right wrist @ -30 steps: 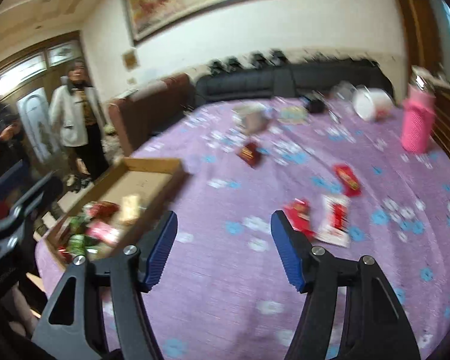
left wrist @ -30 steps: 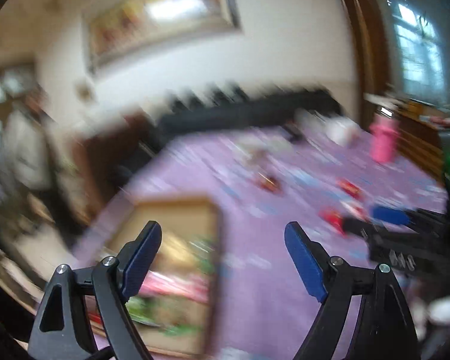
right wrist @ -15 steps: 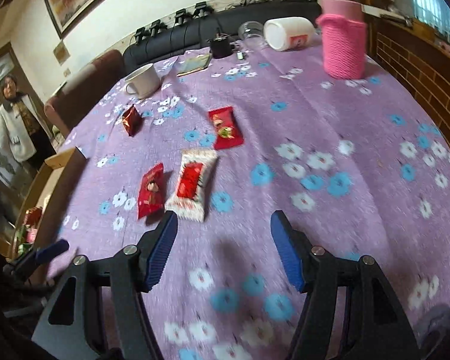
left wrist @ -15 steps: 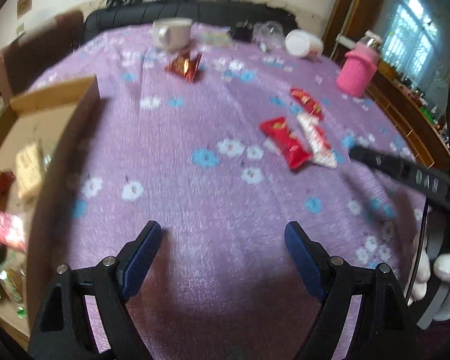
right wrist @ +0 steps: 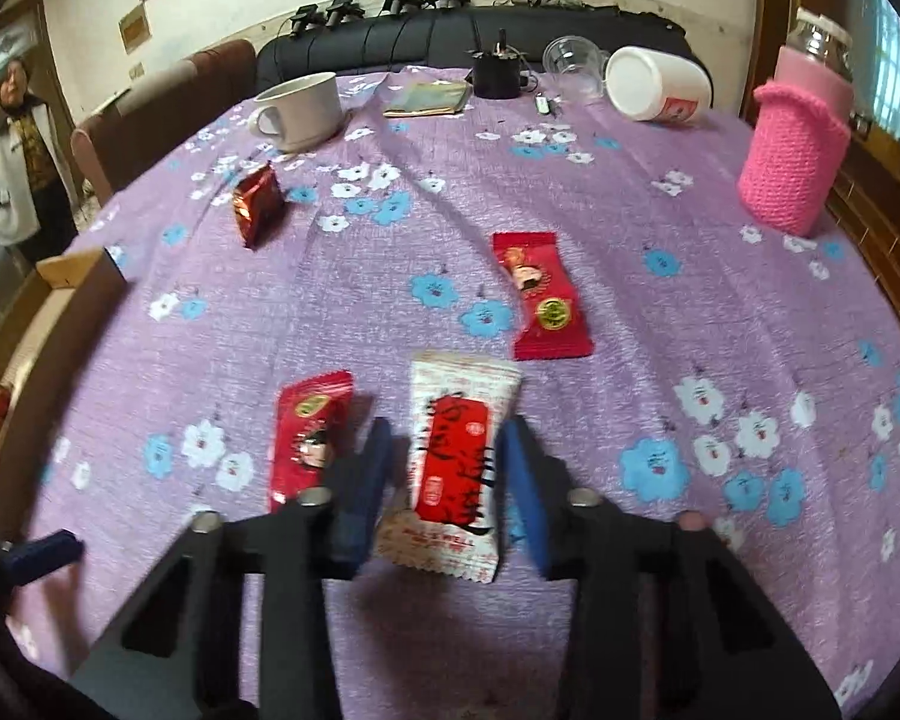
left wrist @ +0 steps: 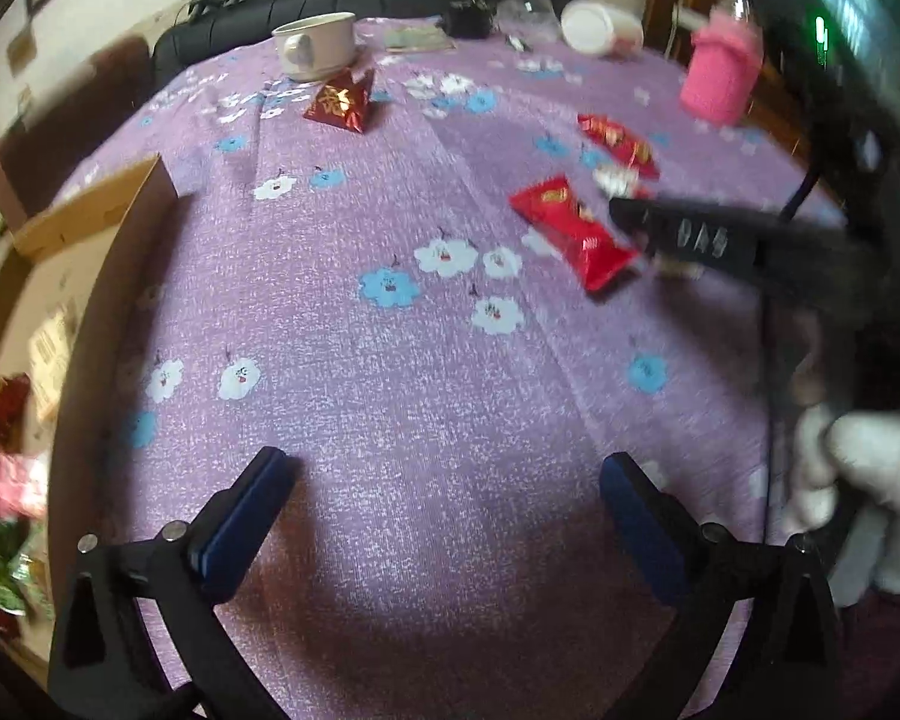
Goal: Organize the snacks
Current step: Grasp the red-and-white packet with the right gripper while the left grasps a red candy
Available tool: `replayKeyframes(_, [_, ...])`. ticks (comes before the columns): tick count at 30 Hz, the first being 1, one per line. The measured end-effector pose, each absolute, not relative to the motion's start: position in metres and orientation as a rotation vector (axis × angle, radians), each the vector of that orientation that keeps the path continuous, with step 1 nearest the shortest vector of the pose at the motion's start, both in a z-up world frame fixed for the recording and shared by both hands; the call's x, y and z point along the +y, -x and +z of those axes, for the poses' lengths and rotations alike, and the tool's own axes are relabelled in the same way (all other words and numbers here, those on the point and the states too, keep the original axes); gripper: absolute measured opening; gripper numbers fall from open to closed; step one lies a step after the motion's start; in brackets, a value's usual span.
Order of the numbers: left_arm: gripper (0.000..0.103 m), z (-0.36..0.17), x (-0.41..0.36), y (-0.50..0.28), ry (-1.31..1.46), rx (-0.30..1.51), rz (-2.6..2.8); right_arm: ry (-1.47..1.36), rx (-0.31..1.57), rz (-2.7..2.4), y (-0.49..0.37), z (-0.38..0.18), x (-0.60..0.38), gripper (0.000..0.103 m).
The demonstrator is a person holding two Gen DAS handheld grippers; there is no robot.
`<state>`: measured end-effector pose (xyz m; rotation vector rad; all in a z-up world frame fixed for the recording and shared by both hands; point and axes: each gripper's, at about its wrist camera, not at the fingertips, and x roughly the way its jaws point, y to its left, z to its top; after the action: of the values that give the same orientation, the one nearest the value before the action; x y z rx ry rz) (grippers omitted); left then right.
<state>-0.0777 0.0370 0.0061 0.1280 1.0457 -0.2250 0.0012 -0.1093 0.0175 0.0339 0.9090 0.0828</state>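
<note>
Your big table has a purple flowered cloth (right wrist: 660,312) on it. A cardboard box (left wrist: 60,276) sits at its left edge, with some snacks inside. Your left gripper (left wrist: 444,480) hangs over bare cloth, its jaws wide apart and holding nothing. Your right gripper (right wrist: 444,468) is low over the white snack pack (right wrist: 456,462). Its blue pads sit close on each side of the pack, but you cannot tell if they squeeze it. A red snack pack (right wrist: 309,435) lies just left of it. Another red pack (right wrist: 540,297) lies farther back.
</note>
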Motion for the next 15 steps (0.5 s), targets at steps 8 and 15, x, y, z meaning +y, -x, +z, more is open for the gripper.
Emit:
replayKeyframes(8, [0.069, 0.021, 0.050, 0.073, 0.077, 1.020, -0.350, -0.125, 0.916, 0.080, 0.000, 0.021, -0.138, 0.027])
replayKeyframes(15, [0.071, 0.029, 0.034, 0.042, 0.158, 0.992, -0.399, -0.289, 0.926, 0.099, -0.003, 0.018, -0.167, 0.027])
